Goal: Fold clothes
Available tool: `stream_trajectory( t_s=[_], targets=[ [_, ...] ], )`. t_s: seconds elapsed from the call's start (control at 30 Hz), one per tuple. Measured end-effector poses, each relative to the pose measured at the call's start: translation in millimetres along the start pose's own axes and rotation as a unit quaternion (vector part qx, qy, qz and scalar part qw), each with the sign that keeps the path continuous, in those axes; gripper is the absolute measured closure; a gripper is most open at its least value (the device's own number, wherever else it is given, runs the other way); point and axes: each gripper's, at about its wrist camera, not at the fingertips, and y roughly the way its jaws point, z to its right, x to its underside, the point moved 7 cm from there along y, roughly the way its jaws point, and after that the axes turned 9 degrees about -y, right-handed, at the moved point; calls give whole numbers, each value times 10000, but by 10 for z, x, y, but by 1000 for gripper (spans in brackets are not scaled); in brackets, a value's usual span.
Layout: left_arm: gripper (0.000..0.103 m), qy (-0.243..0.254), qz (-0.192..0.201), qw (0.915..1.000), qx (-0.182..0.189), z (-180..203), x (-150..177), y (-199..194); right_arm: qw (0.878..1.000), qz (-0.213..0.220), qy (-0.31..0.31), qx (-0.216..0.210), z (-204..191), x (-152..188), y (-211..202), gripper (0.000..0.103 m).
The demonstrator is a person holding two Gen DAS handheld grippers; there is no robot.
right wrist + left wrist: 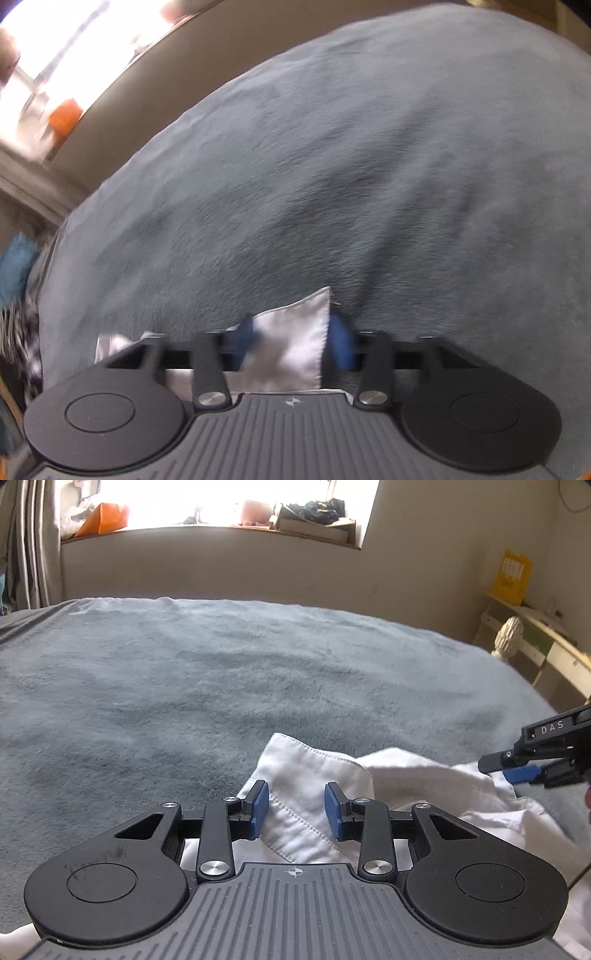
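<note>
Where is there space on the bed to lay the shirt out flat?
The grey blanket is bare from the white shirt up to the wall under the window sill. It is crowded near the front, where the shirt lies bunched under the left gripper and right gripper.

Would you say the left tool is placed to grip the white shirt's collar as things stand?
Probably yes: the left tool is open with the collar of the white shirt lying between its fingers, nothing in between.
</note>
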Motion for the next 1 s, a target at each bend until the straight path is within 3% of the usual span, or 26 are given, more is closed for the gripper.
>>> stream_trajectory(
  t_s=[0.03,0.13,0.27,0.37,0.53,0.7,1.0],
  targets=[
    [70,31,-9,10000,-17,9,10,22,9999,-14,-148,-32,-52,11,13,99],
    [70,166,-18,9998,-74,34,37,74,9979,354,-521,-157,-207,-51,-111,102],
    [70,367,-6,9992,-169,57,66,123,9868,1489,-582,-264,-267,-226,-514,103],
    [70,439,-7,9988,-224,77,77,149,9765,2071,-492,-332,-206,-303,-703,103],
    [70,329,-21,9993,-190,83,52,151,9790,1961,-488,-279,-142,-254,-598,103],
    [70,83,-47,9999,-72,73,15,121,9715,2337,-216,-345,-9,-222,-711,103],
    [70,-186,81,9998,-5,25,-137,80,9730,2277,-129,-364,103,-167,-673,103]
  ],
)
